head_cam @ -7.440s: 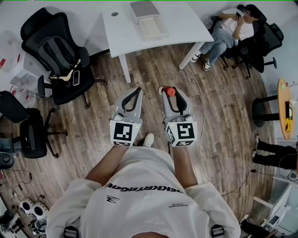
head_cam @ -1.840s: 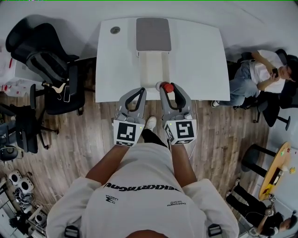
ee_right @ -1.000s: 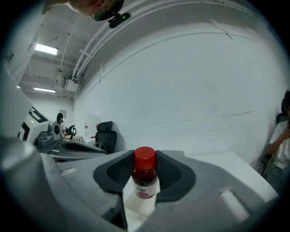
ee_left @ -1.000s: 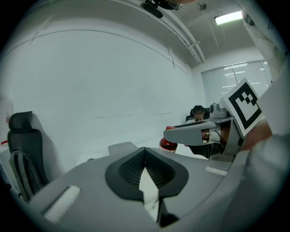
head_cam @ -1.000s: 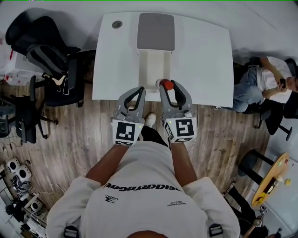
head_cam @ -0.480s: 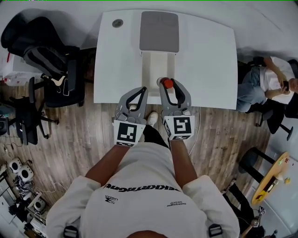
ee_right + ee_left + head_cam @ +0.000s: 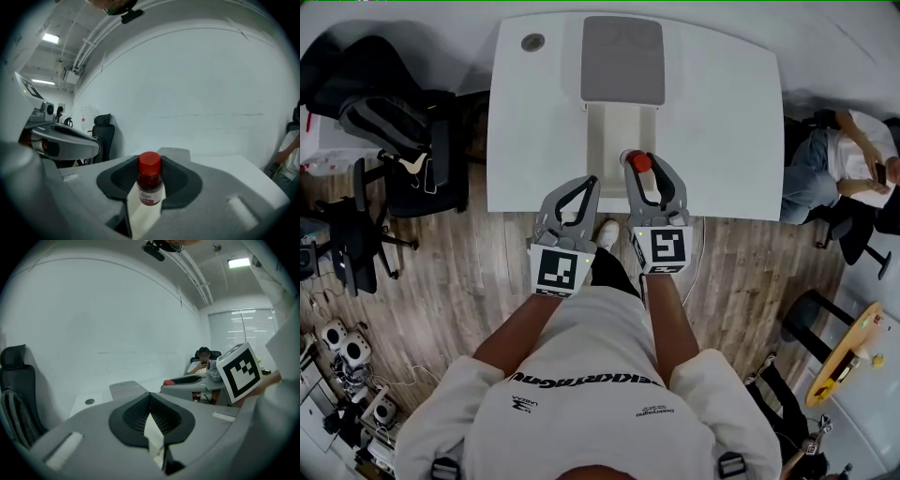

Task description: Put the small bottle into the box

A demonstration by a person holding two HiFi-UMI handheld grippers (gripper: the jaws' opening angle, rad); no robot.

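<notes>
Red-capped, the small bottle [image 7: 640, 161] shows its cap straight up toward the head view, so its long axis runs roughly vertical. It sits between the jaws of the right gripper [image 7: 643, 167], over the near right part of the box [image 7: 605, 131]. The box is a white open tray with a grey lid [image 7: 622, 59] lying flat beyond it on the white surface [image 7: 722, 103]. Both forearms reach forward from the torso, nearly parallel. The right gripper is the farther forward, and the left gripper [image 7: 587, 182] hangs over the surface's near edge, just beside the box's near end.

From the left gripper view, its jaws meet at the tips with nothing between them.

From the right gripper view, the bottle [image 7: 150, 185] stands upright with its cap on top. Dark red liquid shows above a white label. The jaws are fairly wide, and their dark pads press on either side of it.
</notes>
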